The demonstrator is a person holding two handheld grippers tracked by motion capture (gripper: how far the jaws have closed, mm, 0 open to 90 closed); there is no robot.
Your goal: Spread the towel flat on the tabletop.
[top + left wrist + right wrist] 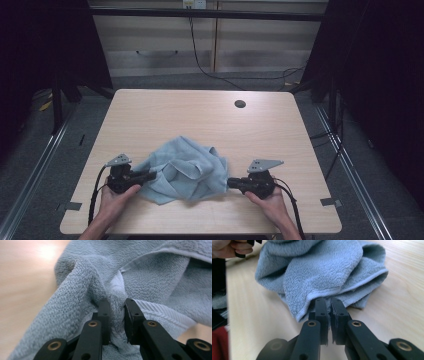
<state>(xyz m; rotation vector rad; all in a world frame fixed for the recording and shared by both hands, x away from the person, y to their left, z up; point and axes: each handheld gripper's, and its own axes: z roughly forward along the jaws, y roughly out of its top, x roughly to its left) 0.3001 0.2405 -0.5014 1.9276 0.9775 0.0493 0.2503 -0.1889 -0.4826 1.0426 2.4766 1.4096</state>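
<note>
Between both grippers' jaws, blue towel (185, 172) pinched, bunched on table (200, 115)

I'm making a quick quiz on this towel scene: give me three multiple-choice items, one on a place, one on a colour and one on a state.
1. Where does the towel lie on the table?
A. by the far edge
B. near the front edge, between the two hands
C. hanging off the right side

2. What colour is the towel?
A. light blue-grey
B. red
C. yellow

3. How does the right gripper stand?
A. wide open above the towel
B. lying off the table
C. shut on the towel's hem

Answers: 1 B, the high view shows it between the left gripper and the right one. 2 A, all views show pale blue-grey cloth. 3 C, the right gripper view shows its fingers pinching the hem.
</note>
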